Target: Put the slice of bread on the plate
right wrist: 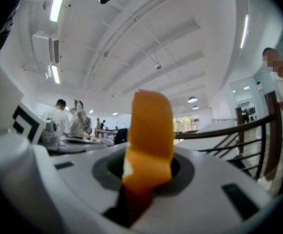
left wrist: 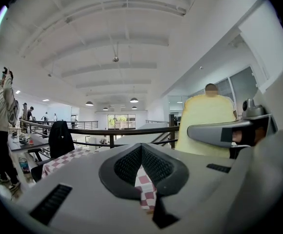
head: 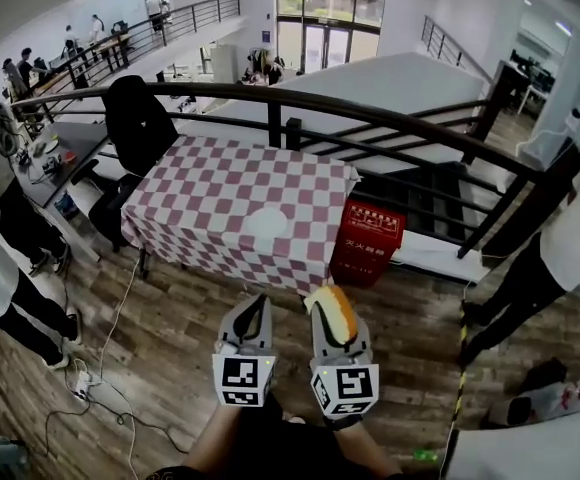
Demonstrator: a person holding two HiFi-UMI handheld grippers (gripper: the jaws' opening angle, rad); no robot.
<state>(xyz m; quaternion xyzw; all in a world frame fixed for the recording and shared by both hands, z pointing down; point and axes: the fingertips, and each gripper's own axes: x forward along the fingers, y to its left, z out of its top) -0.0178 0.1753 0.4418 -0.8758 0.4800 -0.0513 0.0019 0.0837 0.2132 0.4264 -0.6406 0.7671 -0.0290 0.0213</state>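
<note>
Slice of bread [head: 332, 312], rounded with an orange-brown crust, sits pinched in the right tongs [head: 333, 320]; left tongs [head: 253, 306] closed, empty.

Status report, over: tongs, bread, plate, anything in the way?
Right tongs shut on bread slice. Left tongs shut, empty. Plate bare on checkered table, ahead of both. No obstacle seen between.

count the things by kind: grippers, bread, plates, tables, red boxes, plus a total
grippers: 2, left gripper and right gripper
bread: 1
plate: 1
table: 1
red box: 1
total: 6
</note>
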